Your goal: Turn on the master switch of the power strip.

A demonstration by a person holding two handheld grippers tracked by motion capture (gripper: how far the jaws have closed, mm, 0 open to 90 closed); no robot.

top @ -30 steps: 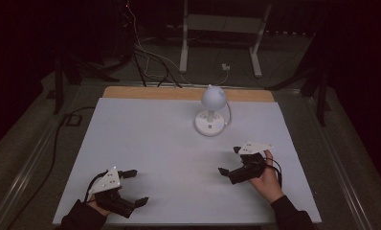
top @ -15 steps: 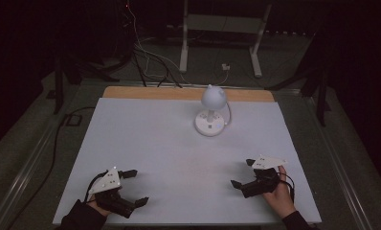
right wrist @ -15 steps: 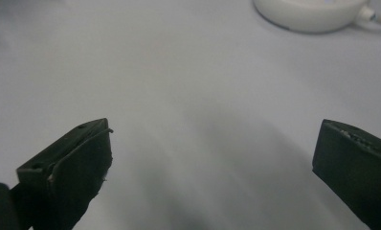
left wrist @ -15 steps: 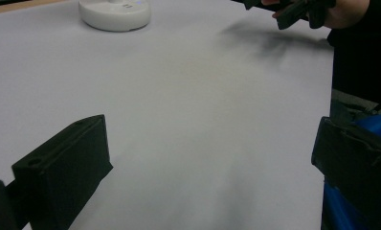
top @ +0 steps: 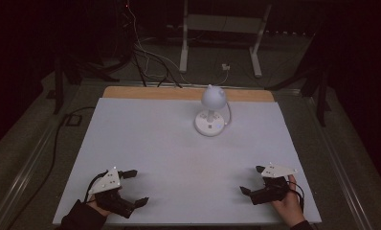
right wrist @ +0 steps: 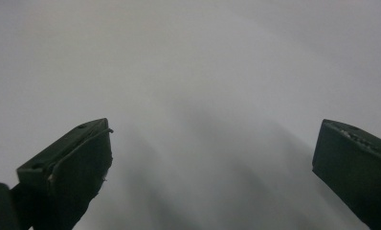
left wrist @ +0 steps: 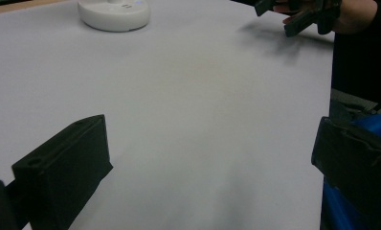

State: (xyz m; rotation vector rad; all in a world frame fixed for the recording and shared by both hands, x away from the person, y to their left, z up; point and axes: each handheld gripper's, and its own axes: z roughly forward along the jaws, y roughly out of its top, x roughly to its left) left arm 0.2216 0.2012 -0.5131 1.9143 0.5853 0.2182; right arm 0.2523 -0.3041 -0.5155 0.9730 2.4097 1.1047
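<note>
A small white lamp (top: 211, 111) stands alone at the far centre of a white table (top: 145, 143), its round base flat on the surface, a thin stem rising to a domed shade, a white cord looping off behind it toward the far edge. Two hand-held grippers wait at the near edge, well apart from the lamp and from each other: the left gripper (top: 132, 188) at the near left corner, the right gripper (top: 252, 179) at the near right. Both have their jaws spread wide with nothing between them, as each gripper view confirms, looking out over bare tabletop; the left gripper view catches the lamp's base (left wrist: 114, 13) at its far end.

The lamp looks light and rigid, likely smooth plastic, so it may slide or tip if pushed at the shade. The base appears the heaviest and steadiest part; its rim looks too wide and slick for a sure pinch. The stem, just above the base, seems the better hold. The shade probably pivots and should be handled gently, and the trailing cord could drag.
</note>
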